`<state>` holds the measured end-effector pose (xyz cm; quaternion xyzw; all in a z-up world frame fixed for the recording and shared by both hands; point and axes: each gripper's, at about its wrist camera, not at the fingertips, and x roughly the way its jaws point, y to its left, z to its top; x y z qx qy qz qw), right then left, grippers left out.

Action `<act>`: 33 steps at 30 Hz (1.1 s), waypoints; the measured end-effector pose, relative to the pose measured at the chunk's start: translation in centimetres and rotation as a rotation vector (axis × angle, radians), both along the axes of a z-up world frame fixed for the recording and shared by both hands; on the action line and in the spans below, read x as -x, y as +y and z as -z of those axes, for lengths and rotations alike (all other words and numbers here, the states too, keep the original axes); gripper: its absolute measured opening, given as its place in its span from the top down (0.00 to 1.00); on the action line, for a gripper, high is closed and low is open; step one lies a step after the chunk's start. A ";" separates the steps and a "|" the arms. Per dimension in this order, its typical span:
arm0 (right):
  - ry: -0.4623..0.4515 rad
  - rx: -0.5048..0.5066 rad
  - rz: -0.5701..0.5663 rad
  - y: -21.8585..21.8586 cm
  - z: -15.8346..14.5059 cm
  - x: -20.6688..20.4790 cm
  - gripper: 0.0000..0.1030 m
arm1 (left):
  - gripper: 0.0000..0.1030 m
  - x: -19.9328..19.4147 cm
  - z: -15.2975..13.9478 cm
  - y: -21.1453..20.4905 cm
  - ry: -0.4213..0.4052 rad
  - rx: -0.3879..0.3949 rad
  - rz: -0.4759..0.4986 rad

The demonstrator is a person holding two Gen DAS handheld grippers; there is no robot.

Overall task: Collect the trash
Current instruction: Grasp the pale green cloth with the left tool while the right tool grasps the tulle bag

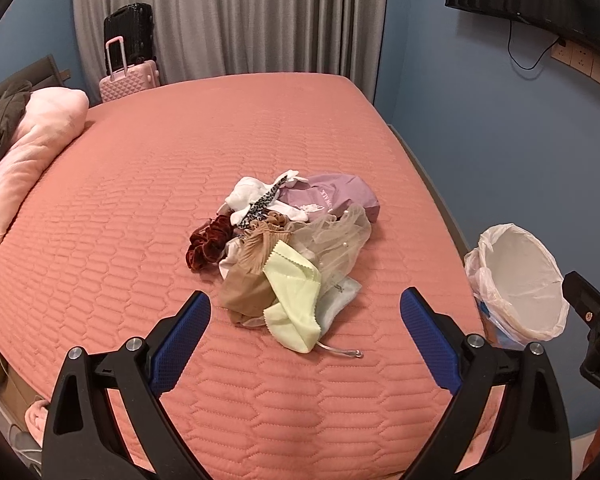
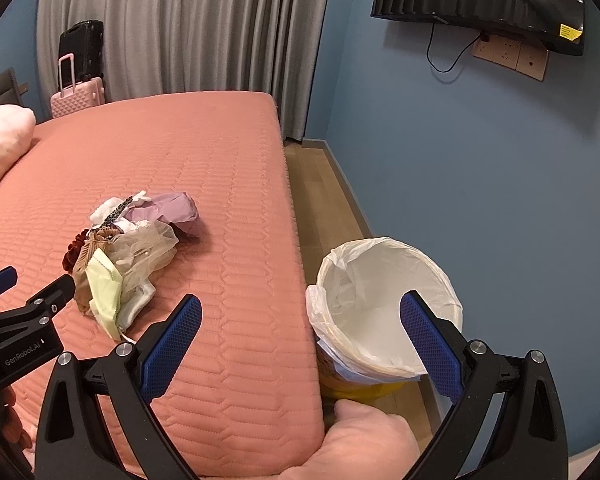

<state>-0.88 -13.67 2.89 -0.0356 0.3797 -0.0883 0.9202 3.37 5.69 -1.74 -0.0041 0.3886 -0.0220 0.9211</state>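
Hovering with both the left gripper [image 1: 305, 322] and right gripper [image 2: 300, 330] spread wide and empty, we aim low at the trash pile [image 1: 284, 248] mid-bed, probably pinching the yellow cloth [image 1: 294, 300] first; the bin [image 2: 384, 304] waits beside the bed.

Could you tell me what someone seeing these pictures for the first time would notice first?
The eye goes first to the jumbled pile of scraps in the middle of the salmon-pink quilted bed, with a pale yellow cloth on its near side. Next comes the bin with a white liner on the floor beside the bed's right edge. The left tool and right tool both hang open, holding nothing.
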 end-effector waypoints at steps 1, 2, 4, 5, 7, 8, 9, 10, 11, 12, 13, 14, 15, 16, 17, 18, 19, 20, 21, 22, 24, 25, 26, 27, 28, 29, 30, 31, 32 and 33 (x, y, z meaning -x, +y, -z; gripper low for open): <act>0.002 -0.005 -0.006 0.3 0.2 -0.2 0.06 | 0.11 -0.1 0.1 0.4 -0.007 -0.001 -0.003; 0.004 -0.012 -0.015 0.6 0.4 -0.5 0.06 | 0.11 -0.3 0.3 0.8 -0.007 -0.003 -0.010; 0.004 -0.027 -0.030 1.3 0.7 -1.1 0.06 | 0.11 -0.8 0.8 1.8 0.007 0.018 -0.024; 0.003 -0.035 -0.039 1.7 0.9 -1.5 0.06 | 0.11 -1.1 1.0 2.3 0.017 0.028 -0.035; 0.005 -0.048 -0.055 2.4 1.2 -2.2 0.06 | 0.11 -1.6 1.4 3.3 0.029 0.048 -0.046; 0.007 -0.056 -0.063 2.8 1.4 -2.6 0.06 | 0.11 -1.9 1.6 3.7 0.036 0.056 -0.052; 0.010 -0.065 -0.071 3.2 1.7 -3.0 0.07 | 0.11 -2.3 1.9 4.1 0.045 0.060 -0.060; 0.015 -0.077 -0.080 3.6 1.9 -3.5 0.07 | 0.11 -2.6 2.2 4.4 0.053 0.063 -0.070; 0.021 -0.087 -0.086 3.9 2.2 -3.9 0.07 | 0.11 -2.9 2.6 4.8 0.058 0.069 -0.082; 0.027 -0.096 -0.091 4.2 2.5 -4.3 0.07 | 0.11 -3.2 2.9 5.1 0.068 0.078 -0.091; 0.033 -0.102 -0.095 4.6 2.8 -4.7 0.07 | 0.11 -3.6 3.3 5.5 0.080 0.096 -0.095; 0.036 -0.103 -0.098 4.9 3.0 -5.1 0.07 | 0.11 -4.0 3.6 5.8 0.091 0.117 -0.097; 0.038 -0.103 -0.104 5.4 3.3 -5.5 0.08 | 0.11 -4.3 3.9 6.0 0.100 0.131 -0.100; 0.042 -0.103 -0.109 5.6 3.5 -5.8 0.09 | 0.11 -4.5 4.2 6.0 0.110 0.144 -0.100; 0.047 -0.102 -0.114 6.0 3.8 -6.1 0.10 | 0.12 -4.8 4.6 6.0 0.121 0.156 -0.092; 0.054 -0.105 -0.120 6.2 4.1 -6.5 0.12 | 0.12 -5.0 4.9 5.8 0.132 0.166 -0.082; 0.062 -0.111 -0.126 6.4 4.4 -6.9 0.14 | 0.12 -5.2 5.3 5.6 0.140 0.174 -0.073; 0.069 -0.113 -0.126 6.5 4.7 -7.3 0.14 | 0.14 -5.3 5.7 5.3 0.149 0.179 -0.065; 0.077 -0.118 -0.126 6.7 5.0 -7.7 0.16 | 0.15 -5.5 6.1 4.9 0.162 0.184 -0.051; 0.083 -0.123 -0.126 6.8 5.1 -8.0 0.19 | 0.17 -5.6 6.5 4.6 0.175 0.190 -0.036; 0.094 -0.142 -0.125 6.8 5.5 -8.5 0.21 | 0.23 -5.9 7.5 4.0 0.201 0.202 -0.017; 0.101 -0.154 -0.127 6.8 5.7 -8.8 0.23 | 0.30 -6.0 8.0 3.8 0.218 0.214 -0.007; 0.107 -0.163 -0.130 6.8 5.9 -9.0 0.24 | 0.36 -6.2 8.5 3.5 0.239 0.228 0.005; 0.118 -0.171 -0.135 7.0 6.2 -9.4 0.27 | 0.39 -6.3 9.0 3.3 0.256 0.239 0.011; 0.126 -0.175 -0.139 7.0 6.5 -9.7 0.30 | 0.47 -6.5 9.4 3.2 0.270 0.247 0.016; 0.134 -0.180 -0.145 7.2 6.8 -10.0 0.31 | 0.54 -6.7 9.9 3.1 0.286 0.251 0.016; 0.140 -0.188 -0.154 7.4 7.0 -10.2 0.34 | 0.59 -6.8 10.2 3.1 0.295 0.258 0.014; 0.149 -0.196 -0.166 7.7 7.4 -10.6 0.37 | 0.70 -6.9 10.4 3.3 0.304 0.270 0.015; 0.160 -0.205 -0.175 7.9 7.7 -10.8 0.38 | 0.82 -7.0 10.5 3.4 0.312 0.280 0.016; 0.171 -0.217 -0.186 8.2 8.1 -11.1 0.43 | 0.88 -6.9 10.6 3.7 0.316 0.288 0.015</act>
